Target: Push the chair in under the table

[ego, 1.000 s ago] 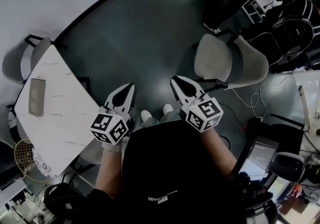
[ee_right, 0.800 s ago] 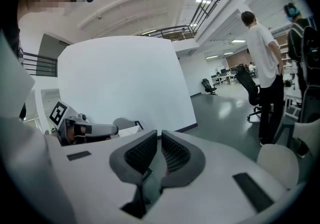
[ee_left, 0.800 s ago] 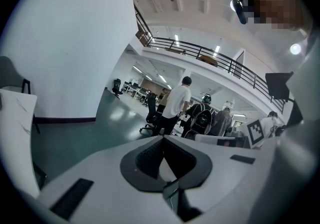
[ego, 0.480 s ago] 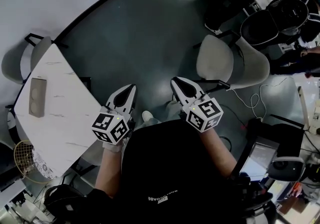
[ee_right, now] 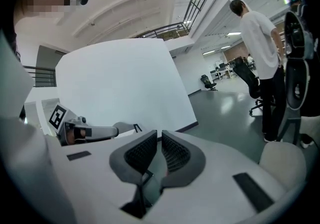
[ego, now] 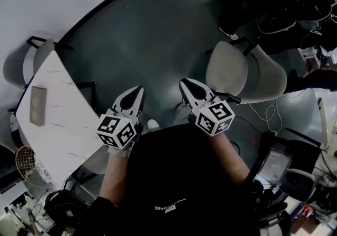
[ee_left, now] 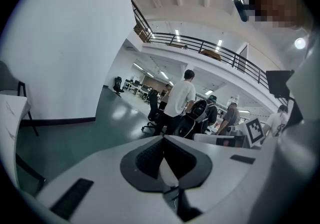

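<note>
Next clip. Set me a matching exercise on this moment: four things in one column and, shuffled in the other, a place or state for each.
Things
1. chair
2. box
3. left gripper
4. table

Places or states
A. jaws together, nothing between them
B. lies on the table
C. stands out on the open floor, away from the table
D. at the left of the head view, white marbled top

Pairs: 1-C, 2-B, 3-A, 4-D
</note>
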